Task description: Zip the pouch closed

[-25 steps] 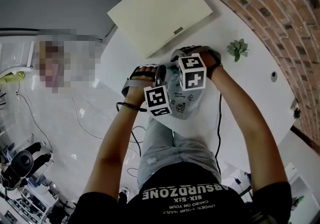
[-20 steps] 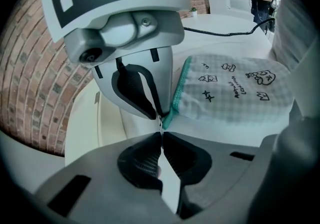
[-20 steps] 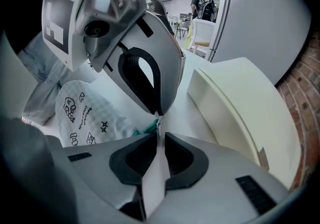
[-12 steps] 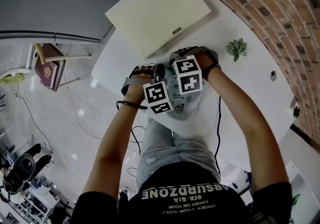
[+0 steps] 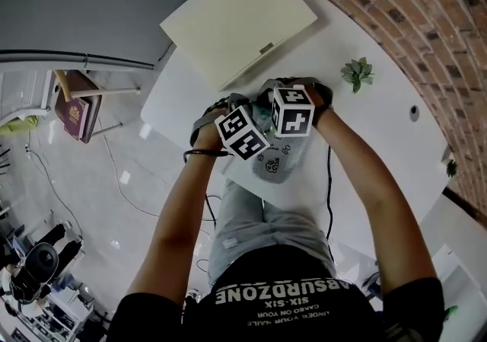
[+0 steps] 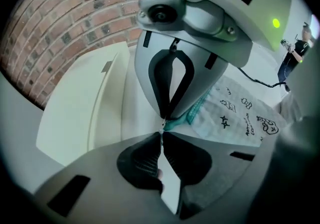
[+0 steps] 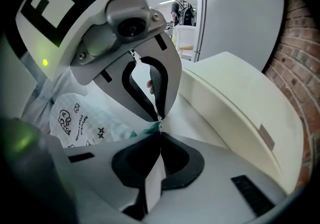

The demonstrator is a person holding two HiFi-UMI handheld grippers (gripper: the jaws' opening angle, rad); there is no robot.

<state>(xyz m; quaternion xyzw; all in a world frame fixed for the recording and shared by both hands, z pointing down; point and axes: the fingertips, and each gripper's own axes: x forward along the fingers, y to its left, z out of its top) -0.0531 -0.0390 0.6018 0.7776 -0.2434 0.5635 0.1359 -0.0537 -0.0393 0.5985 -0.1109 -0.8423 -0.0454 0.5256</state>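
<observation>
A white pouch point(image 5: 278, 162) printed with small doodles lies on the white table point(image 5: 380, 131), its teal zipper point(image 6: 181, 120) at the far end. My left gripper point(image 5: 234, 110) is shut on the zipper's teal edge point(image 6: 170, 124); in the left gripper view its fingertips point(image 6: 162, 119) meet right there. My right gripper point(image 5: 278, 94) has just been closing. Its jaws now meet at the teal zipper end point(image 7: 146, 129), with a small pale pull pinched at the tips point(image 7: 159, 119). The pouch body point(image 7: 82, 118) spreads out to the left in the right gripper view.
A large cream case point(image 5: 240, 17) lies just beyond the grippers. A small green plant point(image 5: 358, 72) stands to the right, near the brick wall point(image 5: 426, 5). A black cable point(image 5: 330, 188) hangs off the table's near edge. A chair with a book point(image 5: 74, 110) stands on the floor to the left.
The left gripper has rolled, so its marker cube has swung up and to the right. The right gripper stays over the pouch's far end. The pouch lies where it was.
</observation>
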